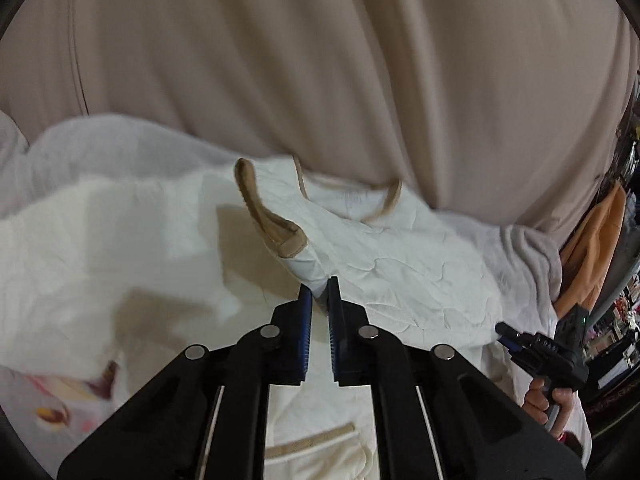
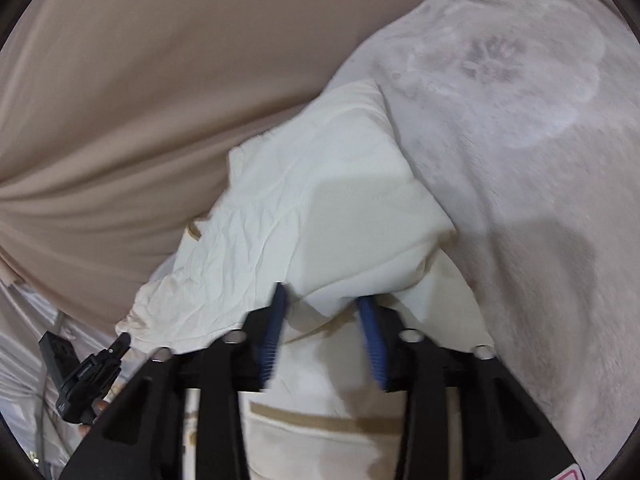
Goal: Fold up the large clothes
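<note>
The cream-white garment (image 1: pixel 400 248) with tan trim lies crumpled on a pale grey fleece blanket (image 1: pixel 100 140) that carries a faint flower print; no brand, label or legible writing shows on either. Its tan-edged neckline (image 1: pixel 384 204) lies toward the beige curtain (image 1: pixel 320 60) hanging behind. A sleeve ending in a tan cuff (image 1: pixel 276 224) rises off the body of the garment, and the fabric just below that cuff is pinched between the blue pads of the left gripper (image 1: pixel 320 294), whose jaws stand nearly together on the cloth. A tan-banded pocket (image 1: pixel 316 440) of the same garment lies flat beneath that gripper's fingers.

In the right wrist view, a folded mass of the garment (image 2: pixel 320 208) lies directly ahead of the right gripper (image 2: pixel 322 300), draped over the fingertips. The jaws stand at a moderate gap, and a fold of cloth lies between the blue pads (image 2: pixel 370 332); motion blur leaves it unclear whether they press on it. A tan pocket band (image 2: pixel 320 420) runs below the fingers.

Each gripper also appears at the edge of the other's view, held by a person's hand (image 1: pixel 548 400). An orange cloth (image 1: pixel 596 240) hangs at the far right of the left wrist view.
</note>
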The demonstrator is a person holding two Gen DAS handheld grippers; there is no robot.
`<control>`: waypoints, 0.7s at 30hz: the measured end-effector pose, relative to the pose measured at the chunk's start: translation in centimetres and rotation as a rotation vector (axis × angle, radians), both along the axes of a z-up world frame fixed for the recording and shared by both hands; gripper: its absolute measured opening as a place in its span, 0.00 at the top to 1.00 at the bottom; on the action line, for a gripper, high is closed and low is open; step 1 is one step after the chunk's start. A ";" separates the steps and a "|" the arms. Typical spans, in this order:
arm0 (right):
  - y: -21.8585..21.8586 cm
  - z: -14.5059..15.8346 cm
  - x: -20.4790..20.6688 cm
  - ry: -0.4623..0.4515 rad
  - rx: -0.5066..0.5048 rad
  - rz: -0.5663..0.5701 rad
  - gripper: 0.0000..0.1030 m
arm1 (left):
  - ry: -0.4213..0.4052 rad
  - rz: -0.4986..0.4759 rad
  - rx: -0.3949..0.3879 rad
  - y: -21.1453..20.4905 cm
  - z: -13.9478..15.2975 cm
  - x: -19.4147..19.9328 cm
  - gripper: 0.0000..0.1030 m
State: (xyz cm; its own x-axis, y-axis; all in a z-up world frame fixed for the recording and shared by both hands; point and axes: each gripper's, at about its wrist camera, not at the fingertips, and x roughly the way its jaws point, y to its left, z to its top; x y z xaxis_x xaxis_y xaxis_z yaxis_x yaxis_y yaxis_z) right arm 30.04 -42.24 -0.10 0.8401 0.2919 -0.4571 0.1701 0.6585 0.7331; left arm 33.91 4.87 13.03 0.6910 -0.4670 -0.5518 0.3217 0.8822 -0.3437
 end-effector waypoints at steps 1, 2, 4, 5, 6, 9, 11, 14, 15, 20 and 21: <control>0.3 0.6 -0.1 -0.040 -0.008 -0.002 0.87 | -0.004 0.015 0.001 0.5 -0.1 0.2 0.93; 0.5 1.2 -0.5 -0.083 -0.028 -0.005 0.90 | 0.002 0.031 0.013 0.8 -0.7 0.5 0.93; 1.3 2.2 -1.3 -0.154 -0.096 -0.004 0.93 | 0.048 0.057 0.068 1.0 -3.4 1.3 0.93; 1.8 2.1 -1.3 -0.145 -0.141 0.001 0.94 | 0.098 0.071 0.108 0.9 -5.7 2.1 0.93; 2.2 1.2 -0.7 -0.085 -0.191 0.011 0.95 | 0.128 0.085 0.138 0.8 -7.2 2.6 0.93; 2.3 -2.1 0.5 0.072 -0.228 0.023 0.98 | 0.172 0.126 0.202 0.7 -11.4 3.5 1.00; 1.9 -1.9 -0.1 0.087 -0.224 0.010 0.97 | 0.160 0.134 0.163 1.3 -11.5 3.5 1.00; 1.9 -1.1 -0.8 0.126 -0.315 0.008 0.95 | 0.147 0.135 0.158 1.5 -11.6 3.3 1.00; 2.0 -0.8 -1.6 0.142 -0.360 0.003 0.93 | 0.139 0.137 0.166 1.4 -11.6 3.3 1.00; 2.4 1.5 -4.9 0.145 -0.526 -0.035 0.83 | 0.118 0.145 0.170 0.7 -10.3 2.4 0.94; 2.2 2.0 -5.3 0.140 -0.545 -0.032 0.83 | 0.116 0.129 0.129 1.2 -9.8 1.8 0.78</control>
State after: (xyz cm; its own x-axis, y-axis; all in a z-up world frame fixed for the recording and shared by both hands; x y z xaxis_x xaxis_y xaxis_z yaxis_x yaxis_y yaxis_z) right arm 24.72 -40.01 1.93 0.7651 -0.0425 -0.6425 0.2679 0.9283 0.2577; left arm 35.75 6.08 3.20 0.6686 -0.2994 -0.6806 0.1681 0.9525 -0.2539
